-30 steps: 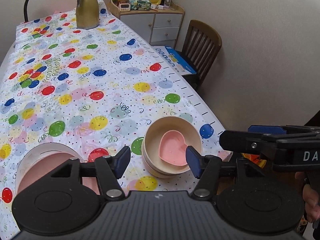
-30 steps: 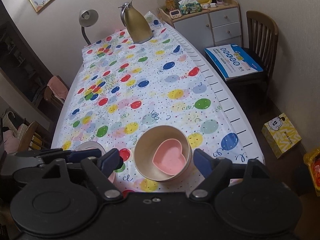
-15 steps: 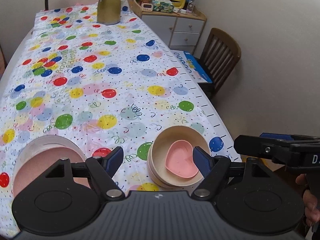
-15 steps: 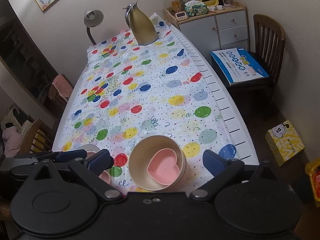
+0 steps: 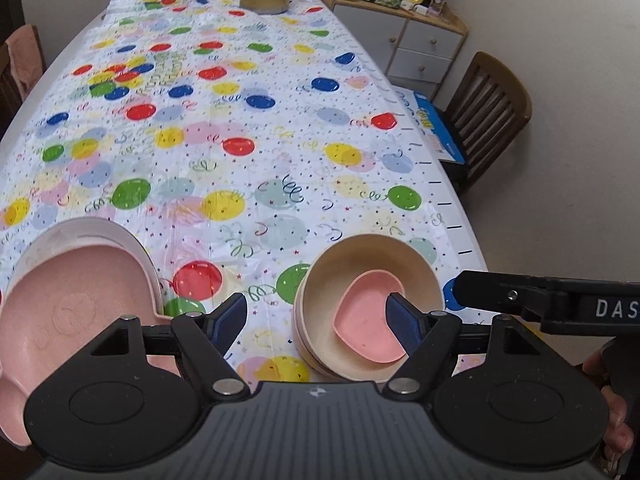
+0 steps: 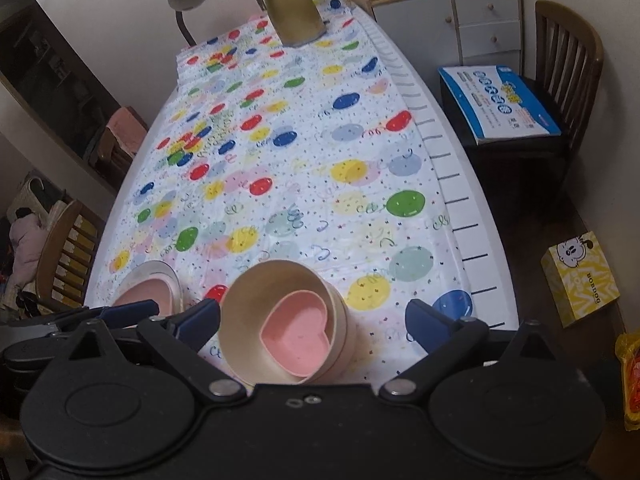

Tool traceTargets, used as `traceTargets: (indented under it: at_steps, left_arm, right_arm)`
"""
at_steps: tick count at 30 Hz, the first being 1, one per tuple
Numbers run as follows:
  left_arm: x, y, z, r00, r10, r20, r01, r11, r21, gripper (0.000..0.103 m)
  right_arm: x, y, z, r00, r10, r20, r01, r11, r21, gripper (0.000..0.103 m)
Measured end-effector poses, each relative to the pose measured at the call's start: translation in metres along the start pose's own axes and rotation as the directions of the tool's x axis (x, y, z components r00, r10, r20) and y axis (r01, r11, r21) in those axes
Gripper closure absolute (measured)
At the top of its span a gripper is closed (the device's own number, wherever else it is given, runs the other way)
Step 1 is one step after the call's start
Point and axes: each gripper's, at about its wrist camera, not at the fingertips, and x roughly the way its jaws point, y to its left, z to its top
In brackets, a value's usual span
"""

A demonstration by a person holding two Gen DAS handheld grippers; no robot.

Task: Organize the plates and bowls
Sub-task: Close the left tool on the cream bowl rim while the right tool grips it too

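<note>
Both the left gripper (image 5: 316,322) and right gripper (image 6: 314,322) hang spread and empty above the bowls (image 6: 256,300). Heart dish (image 6: 298,338) nests inside them, saving space; plates (image 5: 76,304) stack left of the bowls.

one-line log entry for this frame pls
left gripper: open, empty | right gripper: open, empty | pink heart bowl: nested in beige bowl stack | pink plate: on white plate, left

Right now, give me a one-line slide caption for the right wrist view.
Open right gripper hovers over the heart-shaped pink dish nested in stacked beige bowls on the balloon tablecloth.
</note>
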Motion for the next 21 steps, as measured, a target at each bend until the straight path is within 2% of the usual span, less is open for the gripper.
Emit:
traceTargets:
  at_steps: [11,21]
  left_arm:
    - [0.041,0.006,-0.012,0.996,0.036,-0.080,-0.044,0.994,-0.103,0.027]
    - [0.062,0.013,-0.021,0.991,0.042,-0.125,-0.065,0.981,-0.185,0.027]
  right_arm:
    - [0.053,-0.025,0.003,0.987,0.019,-0.157,-0.005,0.996,0.087,0.012]
    - [0.086,-0.027,0.001,0.974,0.000,-0.228,0.024,0.994,0.103,0.030]
